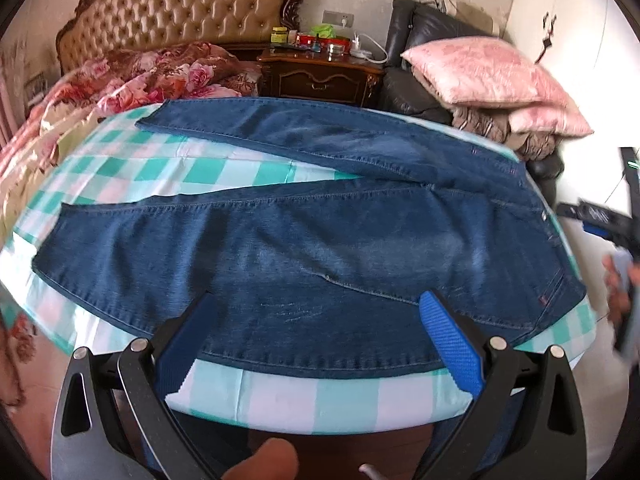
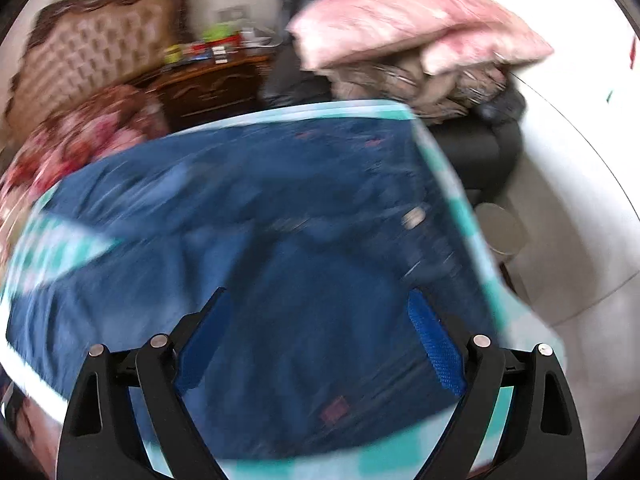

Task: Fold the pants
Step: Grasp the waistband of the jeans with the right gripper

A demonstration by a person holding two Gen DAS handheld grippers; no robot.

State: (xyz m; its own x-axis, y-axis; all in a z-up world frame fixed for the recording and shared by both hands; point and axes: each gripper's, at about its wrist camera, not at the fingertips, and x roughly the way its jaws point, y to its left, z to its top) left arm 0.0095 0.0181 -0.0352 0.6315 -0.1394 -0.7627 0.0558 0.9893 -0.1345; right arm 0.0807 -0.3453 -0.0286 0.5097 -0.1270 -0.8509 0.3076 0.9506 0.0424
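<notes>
Item: dark blue denim pants (image 1: 320,248), spread flat on a green-and-white checked sheet (image 1: 168,168) covering the table; legs extended to the left and parted in a V, waistband to the right. Left gripper (image 1: 320,320): blue-padded jaws spread wide, holding nothing, poised over the near leg. Right gripper (image 2: 320,320): jaws likewise wide and empty, above the waist end; view motion-blurred. Background: tufted tan headboard (image 1: 180,4), dark wooden nightstand (image 1: 324,76), pink cushion (image 1: 480,72) on a black chair.
</notes>
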